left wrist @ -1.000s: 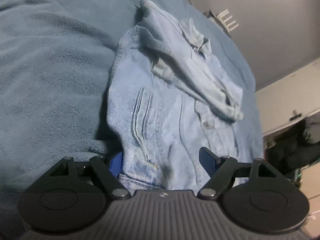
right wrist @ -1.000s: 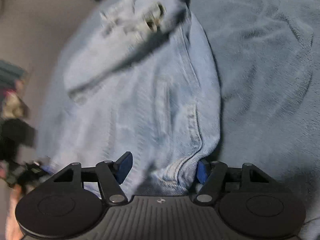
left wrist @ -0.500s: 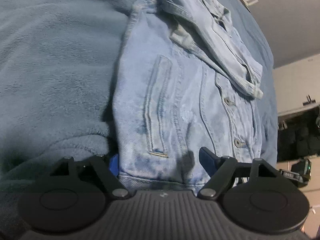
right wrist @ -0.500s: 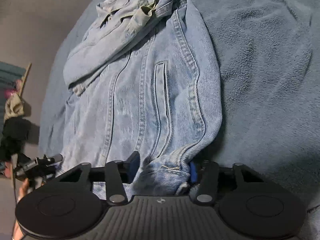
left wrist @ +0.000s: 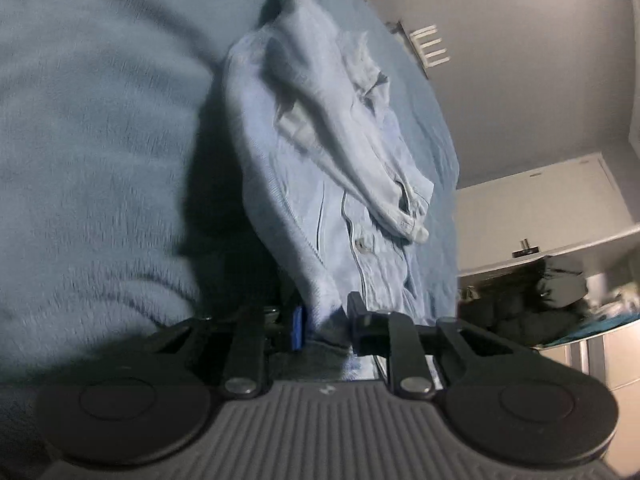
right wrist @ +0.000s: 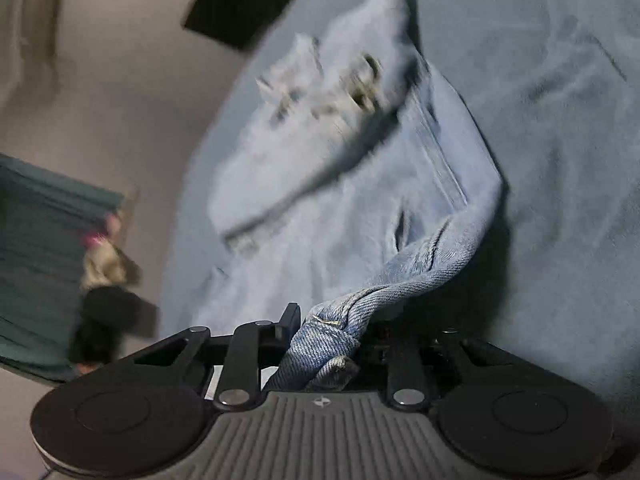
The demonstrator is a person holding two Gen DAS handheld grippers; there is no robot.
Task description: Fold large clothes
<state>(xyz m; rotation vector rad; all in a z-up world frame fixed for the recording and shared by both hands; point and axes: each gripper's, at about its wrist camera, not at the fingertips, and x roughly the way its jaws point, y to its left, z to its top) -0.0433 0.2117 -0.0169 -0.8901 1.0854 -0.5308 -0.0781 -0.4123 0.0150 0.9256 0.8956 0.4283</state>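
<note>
**Both grippers at the jacket hem**

Left gripper (left wrist: 324, 326) jaws closing on the hem of the denim jacket (left wrist: 320, 184); right gripper (right wrist: 330, 340) jaws closing too, pinching a bunched hem corner. No readable writing (only a small emblem on each gripper body). Jacket lies on a blue fleece blanket (left wrist: 92, 140), one sleeve (left wrist: 360, 160) folded across its front. Dark clutter (left wrist: 532, 292) by the wall; nothing blocks the jacket.

Left gripper (left wrist: 324, 326) and right gripper (right wrist: 330, 330), both angled downward, jaws closing.
</note>
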